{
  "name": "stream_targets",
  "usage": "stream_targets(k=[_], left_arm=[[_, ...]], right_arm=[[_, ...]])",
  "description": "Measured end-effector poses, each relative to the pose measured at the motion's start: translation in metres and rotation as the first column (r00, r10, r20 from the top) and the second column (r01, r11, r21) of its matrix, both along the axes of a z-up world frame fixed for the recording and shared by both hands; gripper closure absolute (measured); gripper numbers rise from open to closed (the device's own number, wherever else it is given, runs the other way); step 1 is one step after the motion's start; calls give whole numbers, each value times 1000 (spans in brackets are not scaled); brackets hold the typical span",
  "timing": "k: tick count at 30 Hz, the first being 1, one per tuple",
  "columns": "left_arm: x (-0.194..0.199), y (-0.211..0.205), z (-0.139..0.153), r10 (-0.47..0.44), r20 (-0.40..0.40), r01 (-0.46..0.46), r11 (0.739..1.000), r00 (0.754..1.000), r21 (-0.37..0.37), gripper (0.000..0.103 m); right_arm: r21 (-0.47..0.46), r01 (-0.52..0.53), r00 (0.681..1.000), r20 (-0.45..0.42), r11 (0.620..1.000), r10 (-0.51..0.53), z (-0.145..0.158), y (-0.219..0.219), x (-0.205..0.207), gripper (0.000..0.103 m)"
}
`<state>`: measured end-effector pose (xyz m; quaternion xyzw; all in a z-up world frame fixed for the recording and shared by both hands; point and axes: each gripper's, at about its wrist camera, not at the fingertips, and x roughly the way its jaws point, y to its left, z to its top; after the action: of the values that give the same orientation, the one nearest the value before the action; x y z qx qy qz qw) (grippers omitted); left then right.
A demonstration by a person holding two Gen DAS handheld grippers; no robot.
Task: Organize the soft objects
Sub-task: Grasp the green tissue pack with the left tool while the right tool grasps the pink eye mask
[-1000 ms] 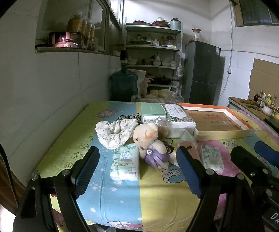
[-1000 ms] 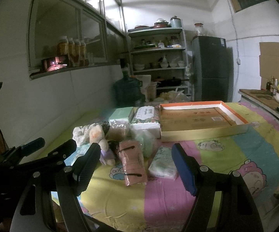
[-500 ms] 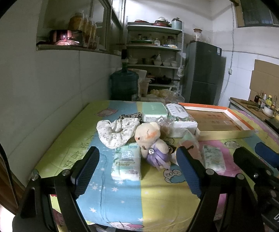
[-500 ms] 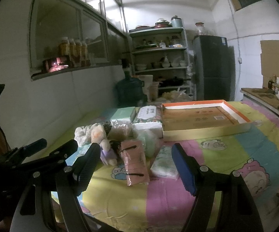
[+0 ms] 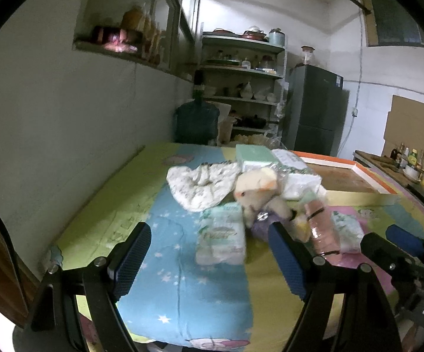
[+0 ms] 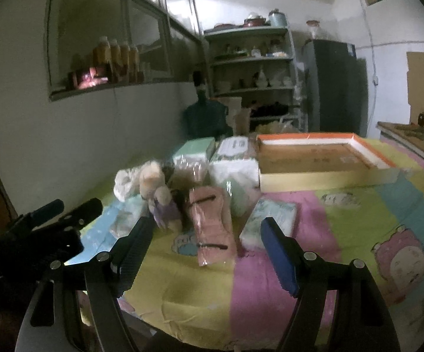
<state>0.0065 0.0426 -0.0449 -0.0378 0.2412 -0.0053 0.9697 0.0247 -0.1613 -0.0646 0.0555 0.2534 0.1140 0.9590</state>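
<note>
A pile of soft things lies mid-table: a white floral cloth (image 5: pixel 203 184), a plush bear (image 5: pixel 259 196) in a purple dress, a tissue pack (image 5: pixel 222 237), a pink packet (image 5: pixel 323 228) and another tissue pack (image 5: pixel 348 231). In the right wrist view the bear (image 6: pixel 156 190), the pink packet (image 6: pixel 212 228) and a tissue pack (image 6: pixel 270 220) lie just ahead. My left gripper (image 5: pixel 212 261) is open and empty, short of the tissue pack. My right gripper (image 6: pixel 203 252) is open and empty, near the pink packet.
An orange-rimmed cardboard box (image 6: pixel 323 173) stands open at the back right. A green box (image 5: pixel 254 157) and white packs (image 5: pixel 297 173) sit behind the pile. The wall runs along the left. The table's front edge (image 5: pixel 188 337) is close below the grippers.
Both grippers have moved forward and lower toward the pile, and the objects look larger. The jaws stay open. Nothing on the table has moved.
</note>
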Motion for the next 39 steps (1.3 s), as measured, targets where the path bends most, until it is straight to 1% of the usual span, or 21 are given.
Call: stream_targets(k=[5, 9, 13, 19, 23, 27, 29, 31, 33, 34, 35, 36, 37, 38, 39], left_arm=[[11, 11, -15, -12, -26, 11, 1000, 1000, -28, 21], [25, 10, -24, -71, -53, 68, 996, 996, -51, 21], [45, 4, -32, -99, -81, 96, 995, 992, -38, 21], [69, 2, -45, -98, -131, 94, 995, 986, -37, 21], [79, 1, -50, -96, -150, 90, 995, 984, -47, 21], [87, 3, -58, -117, -182, 105, 992, 976, -73, 33], [89, 4, -60, -125, -168, 115, 991, 978, -65, 40], [89, 4, -60, -134, -160, 125, 990, 978, -64, 51], [89, 4, -61, -143, -154, 134, 989, 978, -65, 52], [89, 5, -61, -145, -151, 137, 988, 978, -65, 53], [88, 4, -59, -147, -149, 138, 988, 978, -67, 54], [87, 4, -59, -148, -147, 139, 988, 978, -71, 55], [87, 5, -58, -152, -145, 141, 987, 978, -80, 56], [87, 4, -58, -153, -146, 142, 986, 977, -85, 56], [86, 5, -57, -156, -145, 144, 985, 977, -90, 57]], right_arm=[[5, -33, 999, -29, 999, 33, -12, 4, 14, 26], [15, -49, 998, -45, 999, 49, -18, 5, 26, 26], [9, -60, 997, -50, 998, 60, -21, 6, 38, 26], [0, -73, 995, -61, 997, 73, -26, 6, 54, 26], [-12, -86, 994, -69, 996, 85, -30, 8, 64, 26], [-10, -91, 992, -87, 996, 89, -36, 8, 73, 26], [-7, -92, 992, -92, 996, 91, -38, 8, 77, 25], [-6, -94, 991, -97, 996, 93, -40, 8, 79, 26], [-8, -96, 990, -104, 995, 95, -42, 8, 81, 26], [-12, -97, 990, -107, 995, 95, -43, 8, 82, 29], [-16, -98, 989, -112, 995, 96, -43, 9, 83, 37], [-18, -101, 988, -122, 995, 98, -45, 9, 83, 43], [-15, -107, 985, -137, 994, 104, -47, 9, 85, 55], [-8, -110, 983, -148, 994, 108, -48, 9, 86, 59], [5, -114, 982, -154, 993, 113, -49, 7, 86, 59]])
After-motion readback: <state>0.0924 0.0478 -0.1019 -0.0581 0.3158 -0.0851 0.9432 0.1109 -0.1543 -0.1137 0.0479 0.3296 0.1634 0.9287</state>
